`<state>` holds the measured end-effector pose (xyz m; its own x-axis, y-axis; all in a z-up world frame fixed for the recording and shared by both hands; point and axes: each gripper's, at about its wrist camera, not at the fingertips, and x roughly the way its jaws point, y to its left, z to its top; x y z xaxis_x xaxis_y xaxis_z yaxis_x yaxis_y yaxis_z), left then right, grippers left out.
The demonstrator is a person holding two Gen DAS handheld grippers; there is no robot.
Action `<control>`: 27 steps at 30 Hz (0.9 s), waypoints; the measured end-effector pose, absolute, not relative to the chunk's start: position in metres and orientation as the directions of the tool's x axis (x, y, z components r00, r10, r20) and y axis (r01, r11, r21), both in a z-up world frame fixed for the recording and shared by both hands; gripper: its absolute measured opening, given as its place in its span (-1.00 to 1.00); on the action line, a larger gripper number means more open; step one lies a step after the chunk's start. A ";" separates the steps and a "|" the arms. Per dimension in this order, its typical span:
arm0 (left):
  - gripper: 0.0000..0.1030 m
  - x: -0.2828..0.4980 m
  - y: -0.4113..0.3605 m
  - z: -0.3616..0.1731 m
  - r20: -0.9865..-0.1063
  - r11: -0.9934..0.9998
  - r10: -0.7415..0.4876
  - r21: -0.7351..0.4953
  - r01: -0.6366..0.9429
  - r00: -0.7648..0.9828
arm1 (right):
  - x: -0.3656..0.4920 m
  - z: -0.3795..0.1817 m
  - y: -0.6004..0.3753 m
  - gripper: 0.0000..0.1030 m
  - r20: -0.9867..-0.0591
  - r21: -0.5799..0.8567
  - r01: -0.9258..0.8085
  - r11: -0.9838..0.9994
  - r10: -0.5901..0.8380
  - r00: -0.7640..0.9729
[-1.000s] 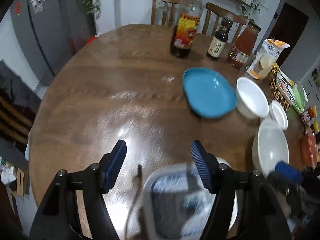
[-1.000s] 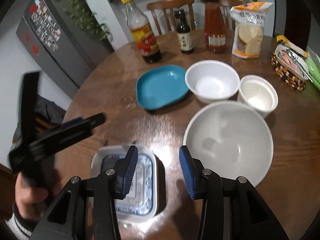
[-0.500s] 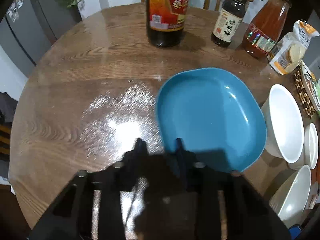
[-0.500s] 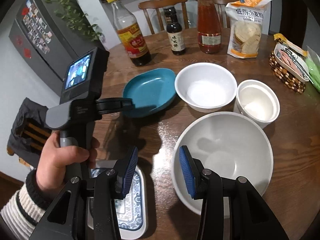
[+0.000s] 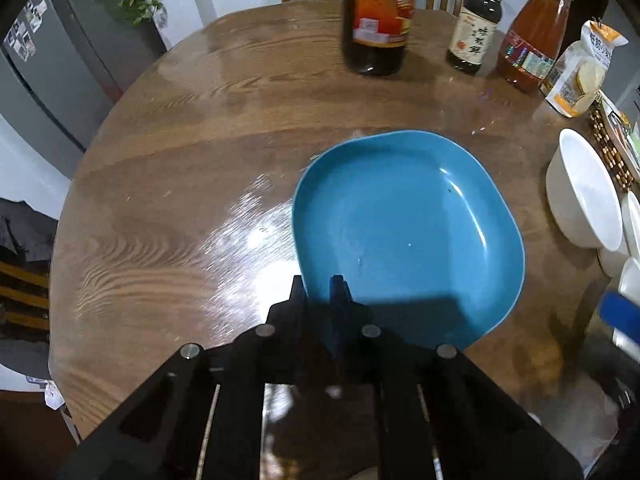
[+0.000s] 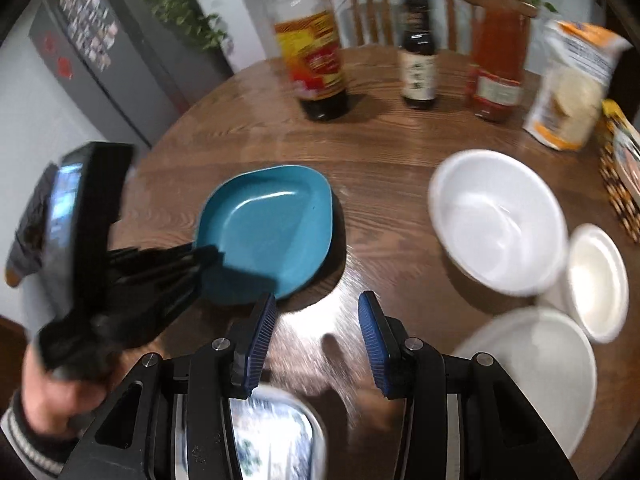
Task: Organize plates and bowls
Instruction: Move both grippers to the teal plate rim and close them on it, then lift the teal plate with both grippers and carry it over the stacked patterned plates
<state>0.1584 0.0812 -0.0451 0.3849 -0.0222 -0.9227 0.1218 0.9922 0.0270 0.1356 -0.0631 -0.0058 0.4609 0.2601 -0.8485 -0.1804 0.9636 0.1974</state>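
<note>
Now blue plate [image 5: 404, 236] in left hand-held gripper [image 5: 320, 292].

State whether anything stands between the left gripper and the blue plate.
Nothing visible does: the left gripper is shut on the near rim of the blue plate, one finger on each side of it.

Blue plate [image 5: 404, 232]: rounded-square, glossy, upright, mid-table; near rim pinched by left gripper [image 5: 320, 292].
Medium white bowl [image 6: 496, 220]: round, upright, toward table's right edge.
Small white bowl [image 6: 596, 280]: just beside it, nearer right edge.
Large white bowl [image 6: 536, 376]: near-right edge.
Patterned rectangular dish [image 6: 276, 436]: blue-white, near edge.
</note>
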 end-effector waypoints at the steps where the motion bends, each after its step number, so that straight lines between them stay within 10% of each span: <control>1: -0.79 0.156 0.088 -0.045 -0.924 0.993 -0.018 0.028 0.114 0.383 | 0.141 -0.008 -0.057 -0.15 -0.853 0.189 -0.189 0.964 0.256 0.455; 9: -0.77 0.147 0.103 -0.051 -0.923 0.996 -0.032 0.000 0.085 0.383 | 0.175 -0.035 -0.016 -0.17 -0.896 0.087 -0.231 0.969 0.177 0.406; 12: -0.77 0.147 0.107 -0.052 -0.922 0.997 -0.044 -0.015 0.078 0.384 | 0.177 -0.042 -0.012 -0.67 -0.904 0.088 -0.241 0.966 0.179 0.389; 27: -0.79 0.135 0.106 -0.042 -0.901 0.996 -0.080 -0.052 0.077 0.427 | 0.159 -0.018 -0.023 -0.78 -0.874 0.079 -0.208 0.975 0.168 0.455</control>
<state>0.1351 0.1059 -0.0422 0.4267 -0.0796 -0.9009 0.0766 0.9957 -0.0517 0.1592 -0.0225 -0.0180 0.4551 0.1680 -0.8745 -0.2077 0.9750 0.0792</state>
